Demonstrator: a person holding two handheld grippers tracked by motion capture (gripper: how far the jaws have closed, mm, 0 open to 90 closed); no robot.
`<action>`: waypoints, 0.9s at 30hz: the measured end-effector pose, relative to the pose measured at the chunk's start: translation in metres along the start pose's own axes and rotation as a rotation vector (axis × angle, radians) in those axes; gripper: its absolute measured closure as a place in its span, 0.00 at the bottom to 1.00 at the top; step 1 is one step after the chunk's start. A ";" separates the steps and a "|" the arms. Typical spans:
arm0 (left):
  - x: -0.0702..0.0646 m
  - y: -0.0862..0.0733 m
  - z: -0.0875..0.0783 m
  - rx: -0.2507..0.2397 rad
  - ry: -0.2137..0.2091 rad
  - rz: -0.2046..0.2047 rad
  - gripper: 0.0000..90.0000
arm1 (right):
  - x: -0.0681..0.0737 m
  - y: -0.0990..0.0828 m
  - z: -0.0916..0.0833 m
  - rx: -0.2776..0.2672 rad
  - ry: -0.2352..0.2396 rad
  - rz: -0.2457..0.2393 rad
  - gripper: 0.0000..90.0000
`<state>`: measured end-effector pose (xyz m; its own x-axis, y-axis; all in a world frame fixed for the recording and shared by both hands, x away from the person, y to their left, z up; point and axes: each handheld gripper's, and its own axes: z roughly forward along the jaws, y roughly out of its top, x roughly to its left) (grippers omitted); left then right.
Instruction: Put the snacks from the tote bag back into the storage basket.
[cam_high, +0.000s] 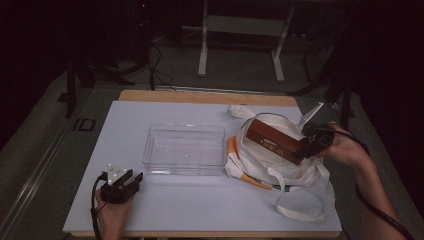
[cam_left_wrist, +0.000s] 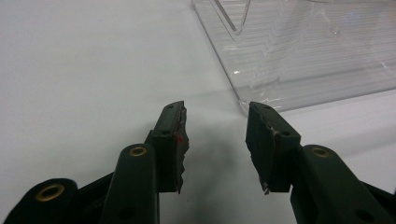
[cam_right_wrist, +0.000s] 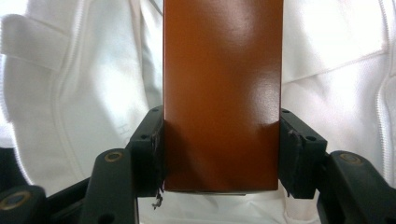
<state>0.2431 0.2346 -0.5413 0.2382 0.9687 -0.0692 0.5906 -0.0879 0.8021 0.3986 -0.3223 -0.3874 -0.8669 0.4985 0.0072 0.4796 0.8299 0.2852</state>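
Observation:
A long brown box (cam_high: 275, 140) is held above a white cloth bag (cam_high: 295, 172) at the right of the table. My right gripper (cam_high: 309, 145) is shut on the box's near end. In the right gripper view the brown box (cam_right_wrist: 222, 93) stands between the jaws, with the white bag (cam_right_wrist: 70, 93) behind it. My left gripper (cam_high: 131, 181) rests open near the table's front left corner, just in front of a clear plastic tray (cam_high: 185, 148). In the left gripper view my left gripper (cam_left_wrist: 215, 140) has nothing between its jaws, and the clear tray (cam_left_wrist: 303, 51) lies ahead to the right.
A white sheet (cam_high: 125, 125) covers the wooden table. The bag's straps (cam_high: 300, 212) trail toward the front right edge and one loop (cam_high: 240, 111) lies at the back. An orange-edged item (cam_high: 240, 172) pokes out under the bag. A metal frame (cam_high: 240, 30) stands on the floor behind.

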 end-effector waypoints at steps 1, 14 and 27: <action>0.000 0.000 0.000 -0.001 0.000 0.000 0.65 | 0.000 0.001 -0.001 0.001 -0.001 -0.003 0.48; 0.000 0.000 0.000 -0.001 0.000 0.001 0.65 | 0.003 0.013 -0.017 -0.040 -0.015 -0.033 0.48; 0.000 0.000 0.000 0.000 0.001 0.000 0.65 | 0.005 0.018 -0.029 -0.044 -0.020 -0.058 0.48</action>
<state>0.2431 0.2346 -0.5413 0.2375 0.9689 -0.0691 0.5910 -0.0877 0.8019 0.3995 -0.3119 -0.3547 -0.8901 0.4549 -0.0292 0.4215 0.8459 0.3268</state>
